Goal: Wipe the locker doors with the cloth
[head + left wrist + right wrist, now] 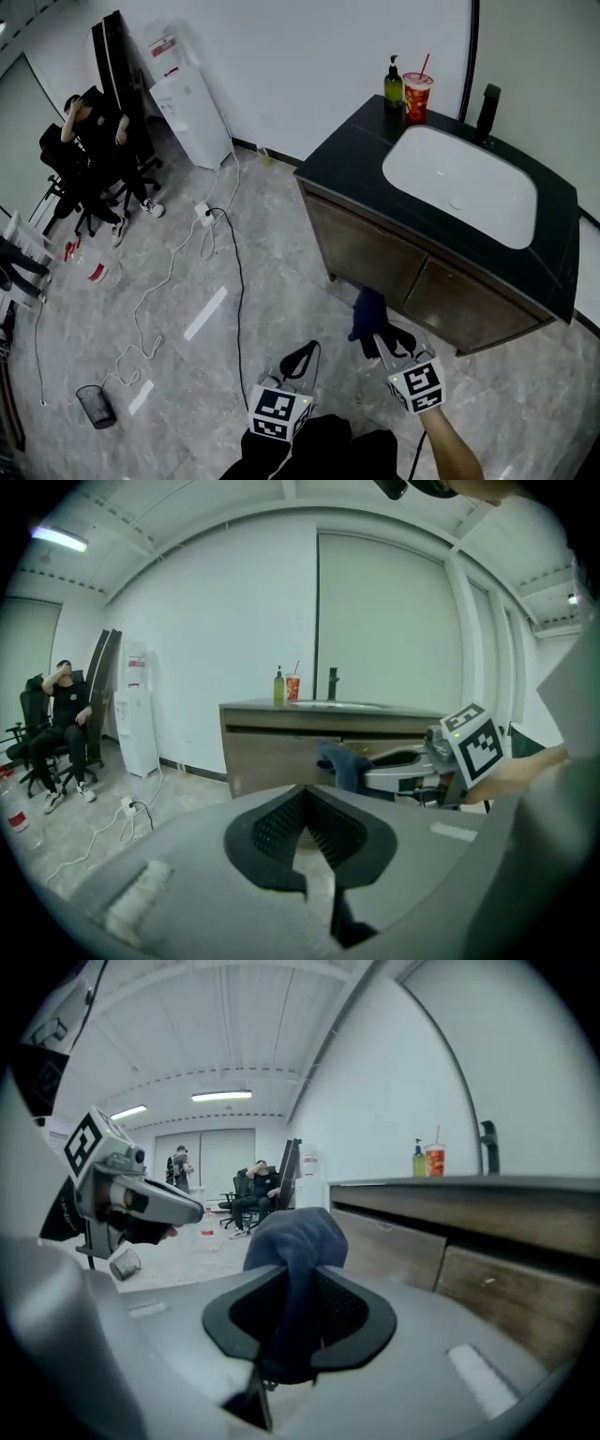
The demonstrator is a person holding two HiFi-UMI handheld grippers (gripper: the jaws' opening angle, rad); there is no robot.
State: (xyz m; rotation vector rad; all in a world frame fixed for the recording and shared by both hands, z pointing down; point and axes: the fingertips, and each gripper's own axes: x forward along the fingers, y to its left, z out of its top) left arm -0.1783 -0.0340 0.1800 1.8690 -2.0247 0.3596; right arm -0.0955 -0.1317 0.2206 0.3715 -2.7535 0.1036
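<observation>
The dark blue cloth is half swallowed by the right claw, which pinches it so that only its bunched top shows. It sits low, close in front of the wooden locker doors; whether it touches them is hard to judge. The left claw is pressed together on nothing. The bench is cut off at the right edge; a soap bottle and a red cup stand by its sink. Cables trail across the floor.

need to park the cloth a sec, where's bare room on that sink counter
Free: the dark counter strip left of the basin, and the narrow strip along its front. Crowded: the back edge, with soap bottle, red cup and faucet.
</observation>
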